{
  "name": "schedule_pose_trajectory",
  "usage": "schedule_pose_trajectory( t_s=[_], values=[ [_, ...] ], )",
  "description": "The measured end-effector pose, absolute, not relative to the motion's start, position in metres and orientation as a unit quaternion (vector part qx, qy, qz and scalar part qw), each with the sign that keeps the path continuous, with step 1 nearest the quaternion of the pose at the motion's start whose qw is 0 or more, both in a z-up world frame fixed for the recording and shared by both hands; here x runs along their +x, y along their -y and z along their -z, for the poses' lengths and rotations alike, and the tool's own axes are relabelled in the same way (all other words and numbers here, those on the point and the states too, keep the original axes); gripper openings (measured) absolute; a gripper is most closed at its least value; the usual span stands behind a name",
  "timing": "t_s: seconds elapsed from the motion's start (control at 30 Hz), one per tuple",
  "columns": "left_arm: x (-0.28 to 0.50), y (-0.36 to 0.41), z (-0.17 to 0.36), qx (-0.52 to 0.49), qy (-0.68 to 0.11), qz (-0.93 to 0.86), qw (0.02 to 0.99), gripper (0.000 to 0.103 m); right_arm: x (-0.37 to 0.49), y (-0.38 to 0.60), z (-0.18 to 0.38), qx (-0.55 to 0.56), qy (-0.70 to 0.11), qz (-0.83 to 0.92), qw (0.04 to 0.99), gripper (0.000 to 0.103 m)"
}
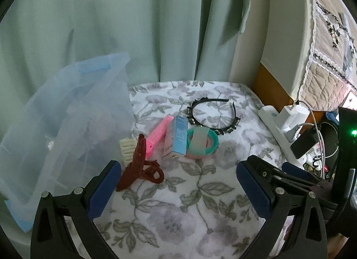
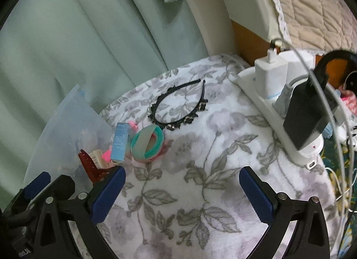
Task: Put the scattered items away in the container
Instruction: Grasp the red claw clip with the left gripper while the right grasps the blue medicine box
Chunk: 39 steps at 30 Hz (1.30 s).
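On the flowered cloth [image 1: 189,203] lie a dark red claw clip [image 1: 138,165], a cream clip [image 1: 127,148], a pink comb [image 1: 157,135], a light blue box [image 1: 177,136], a pack of teal and pink hair bands [image 1: 202,143] and a black jewelled headband [image 1: 212,114]. A clear blue plastic container [image 1: 73,129] stands at the left, tilted. My left gripper [image 1: 178,183] is open just short of the red clip, empty. My right gripper [image 2: 181,188] is open too, above bare cloth, with the hair bands [image 2: 148,145] and headband [image 2: 178,108] ahead of it.
A white power strip [image 2: 279,112] with white and black chargers and cables runs along the right edge of the cloth. A green curtain [image 1: 133,25] hangs behind. A quilted bed cover [image 1: 330,58] and a wooden frame lie at the far right.
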<state>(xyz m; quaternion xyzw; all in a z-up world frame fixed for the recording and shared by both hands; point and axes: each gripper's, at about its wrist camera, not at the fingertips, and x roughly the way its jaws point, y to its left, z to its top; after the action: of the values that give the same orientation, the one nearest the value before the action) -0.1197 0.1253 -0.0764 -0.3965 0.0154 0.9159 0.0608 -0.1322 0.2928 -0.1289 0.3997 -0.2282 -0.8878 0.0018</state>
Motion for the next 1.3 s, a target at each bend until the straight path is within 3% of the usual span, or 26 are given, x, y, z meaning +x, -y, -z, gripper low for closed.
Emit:
schedule_pose_trajectory(
  t_s=[0.37,0.6,0.7,1.03,1.3],
  values=[
    [-0.135,-0.108,0.1,-0.43,0.025,-0.902,0.028,0.103,-0.144,-0.293,0.153,0.41,0.26,0.874,0.022,0.102],
    [-0.14,-0.116,0.11,-0.415,-0.031,-0.909,0.008,0.097,-0.15,-0.301,0.152,0.378,0.312,0.87,0.049,0.096],
    [-0.146,-0.116,0.113,-0.41,-0.045,-0.911,-0.007,0.091,-0.16,-0.293,0.15,0.378,0.31,0.87,0.065,0.086],
    [-0.167,-0.12,0.134,-0.408,-0.07,-0.91,-0.03,0.089,-0.2,-0.251,0.144,0.389,0.275,0.866,0.151,0.075],
    [-0.182,-0.114,0.149,-0.421,-0.057,-0.904,-0.034,0.081,-0.227,-0.229,0.151,0.412,0.246,0.858,0.183,0.052]
  ],
)
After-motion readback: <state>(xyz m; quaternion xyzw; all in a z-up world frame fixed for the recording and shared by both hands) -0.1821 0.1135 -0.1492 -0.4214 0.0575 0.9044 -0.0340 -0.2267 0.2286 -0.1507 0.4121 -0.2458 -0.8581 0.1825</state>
